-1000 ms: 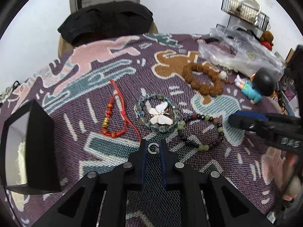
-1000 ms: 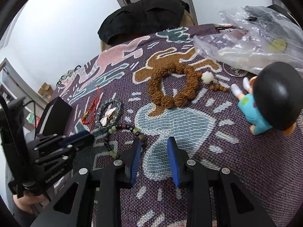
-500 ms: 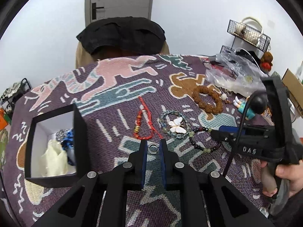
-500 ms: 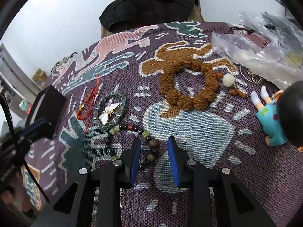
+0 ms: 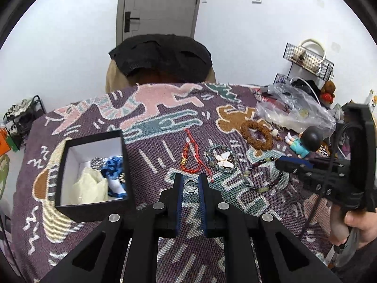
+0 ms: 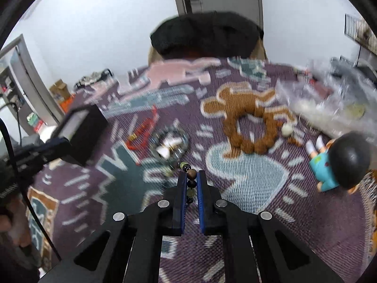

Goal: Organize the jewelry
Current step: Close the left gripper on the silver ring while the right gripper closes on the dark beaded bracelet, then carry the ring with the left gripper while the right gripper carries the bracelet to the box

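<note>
So the whole thing hinges on where the black gift box (image 5: 94,172) sits relative to what's being carried. It's open-topped, near the left edge of the tabletop (image 5: 165,122), with some blue beads and pale tissue already seen inside.

The left gripper (image 5: 190,185) is the nearer one: its fingers (image 5: 179,188) are clamped on a small silver ring (image 5: 190,185), held upright between the pads, and the box is just off to their left side.

The right gripper (image 6: 191,176) is well apart from the box, further toward the right edge. Its fingers (image 6: 182,184) are closing on the mixed-bead bracelet (image 6: 191,184), and a brown bead plus a dark one are pinched between the pads already. The strand's long axis runs along the fingers, with the rest trailing down to the cloth in the left wrist view.

Probably the ring gets dropped first, since a much shorter swing is needed.
</note>
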Demonstrator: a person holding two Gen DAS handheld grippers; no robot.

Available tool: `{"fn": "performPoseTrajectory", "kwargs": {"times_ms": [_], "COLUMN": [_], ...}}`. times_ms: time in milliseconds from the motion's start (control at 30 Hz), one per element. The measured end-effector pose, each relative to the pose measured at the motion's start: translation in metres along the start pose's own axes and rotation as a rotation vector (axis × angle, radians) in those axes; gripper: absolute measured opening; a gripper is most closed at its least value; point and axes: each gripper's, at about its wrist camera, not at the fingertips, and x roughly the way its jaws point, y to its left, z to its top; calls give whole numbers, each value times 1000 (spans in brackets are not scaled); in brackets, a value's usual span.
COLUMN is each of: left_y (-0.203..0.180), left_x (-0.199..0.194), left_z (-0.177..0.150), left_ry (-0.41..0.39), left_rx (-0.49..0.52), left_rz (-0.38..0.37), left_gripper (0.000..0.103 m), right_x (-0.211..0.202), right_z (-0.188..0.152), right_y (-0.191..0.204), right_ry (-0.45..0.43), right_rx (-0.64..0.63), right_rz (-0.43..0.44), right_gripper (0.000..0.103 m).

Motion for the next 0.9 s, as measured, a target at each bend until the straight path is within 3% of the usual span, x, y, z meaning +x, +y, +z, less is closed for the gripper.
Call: {"fn": "performPoseTrajectory", "kwargs": {"times_ms": [333,900], "left_y": [31,95], "left_x": [-42,-77], "left_z": [0,-12], "left_ry": [-75,-116], "left_rx": [-43,-124], "left_rz": [28,103], "left_gripper": [13,13], "right_x": [-39,-41], "right_z": [22,59], "right_y": [36,106], "right_ry": [-92,-143], "right_rx": [-42,-122], "right_rz": [30,115], "right_gripper": [9,9]}}
